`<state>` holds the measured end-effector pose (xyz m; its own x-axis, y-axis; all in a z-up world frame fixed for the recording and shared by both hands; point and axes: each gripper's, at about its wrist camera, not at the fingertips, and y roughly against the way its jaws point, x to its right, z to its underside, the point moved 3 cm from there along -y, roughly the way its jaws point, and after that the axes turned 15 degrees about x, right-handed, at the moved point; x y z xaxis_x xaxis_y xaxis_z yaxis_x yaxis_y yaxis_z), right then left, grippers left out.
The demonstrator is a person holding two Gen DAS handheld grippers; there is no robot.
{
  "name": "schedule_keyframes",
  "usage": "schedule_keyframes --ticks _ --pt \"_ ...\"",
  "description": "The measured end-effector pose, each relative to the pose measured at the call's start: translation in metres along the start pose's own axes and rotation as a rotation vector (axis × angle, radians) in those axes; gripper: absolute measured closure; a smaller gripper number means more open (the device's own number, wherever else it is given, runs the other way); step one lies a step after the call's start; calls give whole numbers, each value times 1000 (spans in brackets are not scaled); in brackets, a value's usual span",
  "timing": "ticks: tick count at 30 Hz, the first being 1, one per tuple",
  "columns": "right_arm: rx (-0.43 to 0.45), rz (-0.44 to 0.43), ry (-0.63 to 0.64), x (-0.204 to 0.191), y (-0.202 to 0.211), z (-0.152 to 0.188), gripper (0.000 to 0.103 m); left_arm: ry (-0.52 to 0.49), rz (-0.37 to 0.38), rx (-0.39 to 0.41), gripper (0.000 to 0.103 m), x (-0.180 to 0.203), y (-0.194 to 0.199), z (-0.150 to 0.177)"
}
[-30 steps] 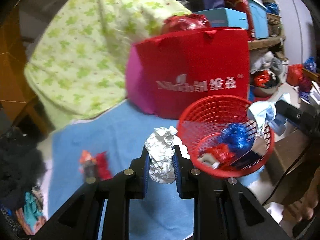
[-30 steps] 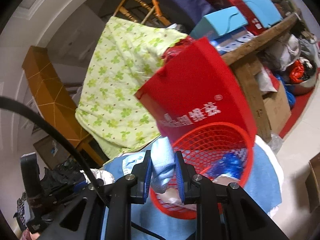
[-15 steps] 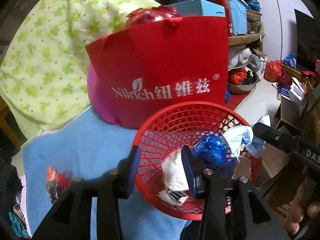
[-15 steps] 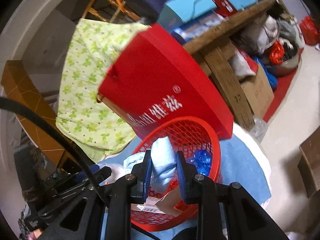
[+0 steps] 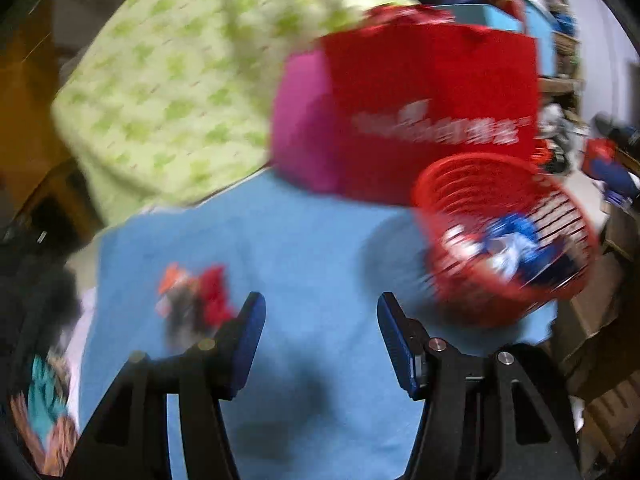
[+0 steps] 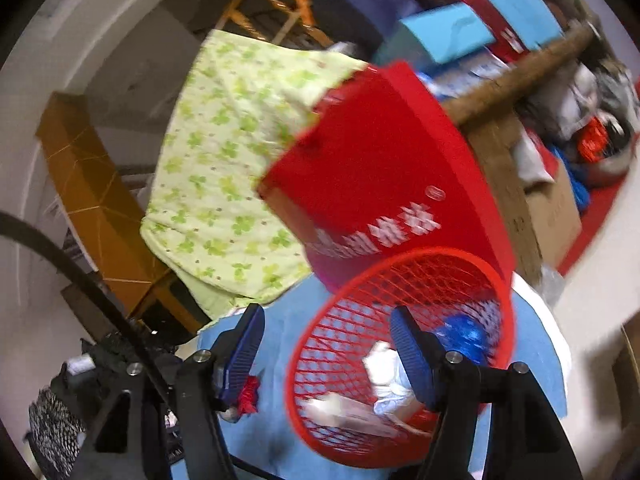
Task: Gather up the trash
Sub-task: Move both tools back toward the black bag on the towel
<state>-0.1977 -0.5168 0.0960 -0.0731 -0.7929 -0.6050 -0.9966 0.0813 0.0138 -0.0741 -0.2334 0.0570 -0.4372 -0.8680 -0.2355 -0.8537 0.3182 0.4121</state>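
Observation:
A red mesh basket stands on the blue cloth, holding white, blue and red trash; it also shows in the right wrist view. My left gripper is open and empty over the cloth, left of the basket. A red and orange wrapper lies on the cloth, left of my left gripper; a red piece shows low in the right wrist view. My right gripper is open and empty at the basket's left rim. The left wrist view is blurred.
A red paper bag with white lettering stands behind the basket. A green-patterned quilt hangs at the back left. A cluttered wooden shelf and cardboard boxes are at the right. Dark clutter lies left of the cloth.
Both grippers opened. The foil ball left my left gripper and the blue cloth piece left my right gripper; both went into the basket. My left gripper swung left, away from the basket.

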Motion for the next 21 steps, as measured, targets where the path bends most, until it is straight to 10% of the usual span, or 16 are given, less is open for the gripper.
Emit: schedule_keyframes --ticks 10,21 --pt "-190 -209 110 -110 -46 63 35 226 -307 -137 44 -157 19 101" --pt "-537 -232 140 -146 -152 194 49 299 -330 -206 44 -198 3 149"
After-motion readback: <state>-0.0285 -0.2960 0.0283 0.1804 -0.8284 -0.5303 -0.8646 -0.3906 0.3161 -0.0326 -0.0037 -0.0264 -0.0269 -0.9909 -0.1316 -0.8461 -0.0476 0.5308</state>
